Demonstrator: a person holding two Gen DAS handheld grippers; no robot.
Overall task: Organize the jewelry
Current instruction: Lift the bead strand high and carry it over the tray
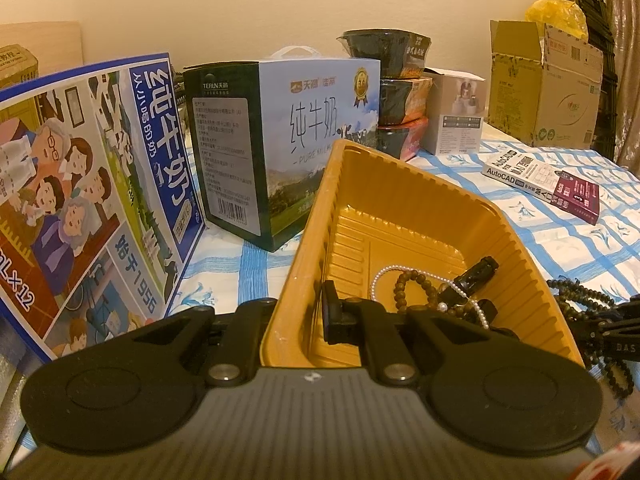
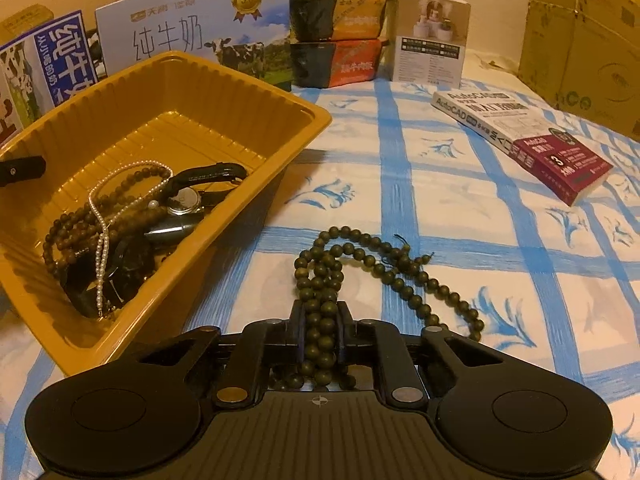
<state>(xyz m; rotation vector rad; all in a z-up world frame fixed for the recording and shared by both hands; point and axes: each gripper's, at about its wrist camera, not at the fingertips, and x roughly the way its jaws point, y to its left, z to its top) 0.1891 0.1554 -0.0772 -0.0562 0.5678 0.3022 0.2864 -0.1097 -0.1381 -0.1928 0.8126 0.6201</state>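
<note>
A yellow plastic tray (image 2: 280, 104) lies tilted on the blue-checked cloth and holds a pearl strand (image 2: 102, 216), brown bead strings (image 2: 76, 220) and black watches (image 2: 188, 200). My left gripper (image 1: 304, 312) is shut on the tray's left wall (image 1: 308, 240), one finger inside, one outside. Its fingertip shows in the right wrist view (image 2: 22, 170). My right gripper (image 2: 320, 324) is shut on a dark green bead necklace (image 2: 360, 256), which trails forward over the cloth right of the tray. The necklace also shows at the right edge of the left wrist view (image 1: 580, 300).
Two milk cartons (image 1: 280, 140) (image 1: 92, 184) stand behind and left of the tray. Stacked noodle bowls (image 2: 336, 28), a small white box (image 2: 432, 36) and a cardboard box (image 2: 580, 36) line the back. An AutoCAD book (image 2: 520, 140) lies at the right.
</note>
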